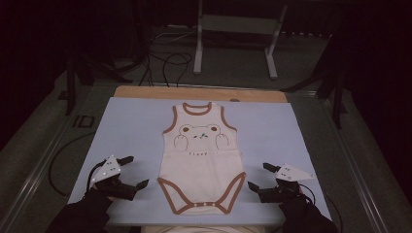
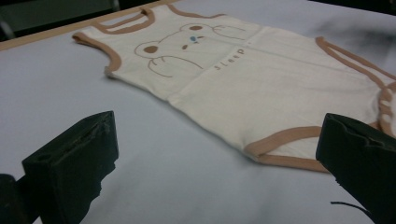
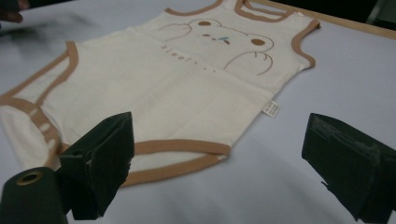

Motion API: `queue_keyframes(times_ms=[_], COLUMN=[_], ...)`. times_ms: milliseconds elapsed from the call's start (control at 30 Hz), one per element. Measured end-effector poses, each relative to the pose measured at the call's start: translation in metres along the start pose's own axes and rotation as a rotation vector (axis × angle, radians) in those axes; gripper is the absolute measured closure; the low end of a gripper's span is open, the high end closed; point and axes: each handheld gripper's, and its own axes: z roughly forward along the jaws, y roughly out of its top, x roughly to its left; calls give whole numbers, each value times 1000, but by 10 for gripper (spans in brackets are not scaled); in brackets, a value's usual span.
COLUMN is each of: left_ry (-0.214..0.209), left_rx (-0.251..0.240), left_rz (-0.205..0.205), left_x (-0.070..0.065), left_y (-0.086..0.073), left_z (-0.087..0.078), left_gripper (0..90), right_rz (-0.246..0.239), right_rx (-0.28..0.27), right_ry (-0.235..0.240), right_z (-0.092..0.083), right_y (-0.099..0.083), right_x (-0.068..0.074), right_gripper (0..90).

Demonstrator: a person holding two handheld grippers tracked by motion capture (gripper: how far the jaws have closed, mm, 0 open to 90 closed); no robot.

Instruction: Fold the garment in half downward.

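Observation:
A cream sleeveless baby bodysuit (image 1: 201, 158) with brown trim and a bear print lies flat on the pale blue mat (image 1: 131, 126), neck toward the far side. My left gripper (image 1: 135, 171) rests on the mat just left of the garment's leg opening, open, nothing between its jaws. My right gripper (image 1: 258, 175) sits to the right of the other leg opening, open and holding nothing. In the left gripper view the bodysuit (image 2: 243, 79) lies ahead of the gripper (image 2: 217, 149). The right gripper view has the bodysuit (image 3: 177, 88) spread before that gripper (image 3: 217, 154), a small white label at its side seam.
The mat covers a wooden tabletop (image 1: 199, 93) whose bare strip shows at the far edge. Beyond it stand a white metal stand (image 1: 235, 34) and loose cables (image 1: 167, 63) on the floor. Dark sleeves (image 1: 77, 216) enter at the bottom corners.

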Motion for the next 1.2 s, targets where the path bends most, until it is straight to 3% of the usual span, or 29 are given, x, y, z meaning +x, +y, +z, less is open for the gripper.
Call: queue_keyframes(times_ms=[133,333,400,633,800,1067,1200], left_ry=[-9,-36,-40,-64,-70,-64,-63], left_rx=[0,-10,-14,-19,18,30,28], left_rz=[16,48,34,27,47,88,86], left_x=[-2,-2,0,3,5,10,14], left_y=[5,17,21,33,47,66,76], left_z=[-1,-5,-7,-12,-11,-6,-2], left_gripper=[0,0,0,0,0,0,0], right_rz=[12,19,6,-15,-46,-67,-72], right_rx=[-30,-81,-90,-84,-78,-77,-73], right_ry=[26,13,3,-19,-40,-63,-63], right_z=[-5,-16,-18,-22,-22,-17,-11], right_y=[7,24,29,48,71,93,101], right_x=[2,4,5,3,0,-6,-9], right_gripper=[94,94,94,94,94,94,94])
